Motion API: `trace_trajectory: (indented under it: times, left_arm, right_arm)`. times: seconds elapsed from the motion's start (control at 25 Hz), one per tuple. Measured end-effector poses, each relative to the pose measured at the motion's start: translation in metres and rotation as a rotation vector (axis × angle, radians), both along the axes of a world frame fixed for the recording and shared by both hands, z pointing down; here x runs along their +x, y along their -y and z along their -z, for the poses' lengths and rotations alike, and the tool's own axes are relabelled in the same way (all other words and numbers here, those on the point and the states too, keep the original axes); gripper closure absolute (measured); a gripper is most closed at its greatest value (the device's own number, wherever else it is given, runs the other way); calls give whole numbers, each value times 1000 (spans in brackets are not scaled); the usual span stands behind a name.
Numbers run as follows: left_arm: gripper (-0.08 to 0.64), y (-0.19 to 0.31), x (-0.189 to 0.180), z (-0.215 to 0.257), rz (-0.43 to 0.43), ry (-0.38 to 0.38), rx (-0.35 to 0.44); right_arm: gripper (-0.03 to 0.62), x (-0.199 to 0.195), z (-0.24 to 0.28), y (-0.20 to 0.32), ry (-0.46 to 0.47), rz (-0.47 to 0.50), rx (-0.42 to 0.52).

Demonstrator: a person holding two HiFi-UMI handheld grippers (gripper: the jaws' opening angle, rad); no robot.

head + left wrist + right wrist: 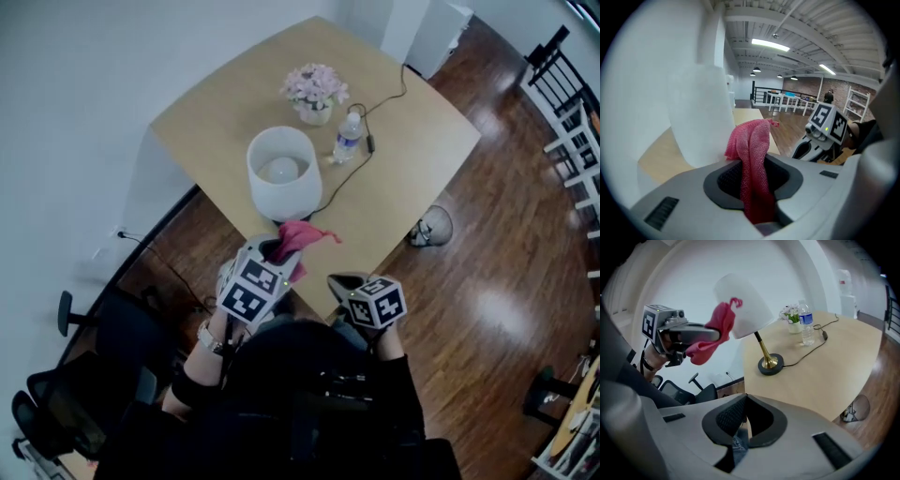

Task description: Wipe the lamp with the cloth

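A lamp with a white shade (pixel 281 173) stands on the tan table (pixel 412 150). Its brass stem and dark base (pixel 770 364) show in the right gripper view. My left gripper (pixel 275 251) is shut on a pink cloth (pixel 300 237), held just in front of the shade's near side. In the left gripper view the cloth (pixel 754 164) rises from between the jaws, with the shade (pixel 701 117) close behind it on the left. My right gripper (pixel 343 281) hangs off the table's near edge, to the right of the left one. Its jaws are shut with nothing between them (pixel 746 401).
A vase of pink flowers (pixel 315 91) and a water bottle (pixel 347 137) stand behind the lamp. The lamp's black cord (pixel 375 108) runs across the table. An office chair (pixel 56 394) is at lower left. Wooden floor lies to the right.
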State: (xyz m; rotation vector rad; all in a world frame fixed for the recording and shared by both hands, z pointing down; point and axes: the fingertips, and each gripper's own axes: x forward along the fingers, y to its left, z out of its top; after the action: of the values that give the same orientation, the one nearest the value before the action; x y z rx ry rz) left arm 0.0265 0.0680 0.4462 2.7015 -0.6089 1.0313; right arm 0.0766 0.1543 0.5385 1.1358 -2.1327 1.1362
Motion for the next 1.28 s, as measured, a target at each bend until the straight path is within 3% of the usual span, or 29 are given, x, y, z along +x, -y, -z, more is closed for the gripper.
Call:
trace_trajectory:
  times: [0.2,0.36,0.48,0.84,1.28]
  left_arm:
    - [448,18,12,63,168,-55,124]
    - [448,38,11,97,284,-29,226]
    - [448,46,9,105,345,-9,245]
    - [448,46,3,49,445,62,151]
    - [448,32,8,-44,488,145,-30]
  right_arm:
    - [589,37,8,6,-15,117,15]
    - [589,61,11,10,-3,172,22]
    - [589,64,10,12,2,238,32]
    - [589,45,13,25,5,404,65]
    - [589,61,11,24,24,441,76]
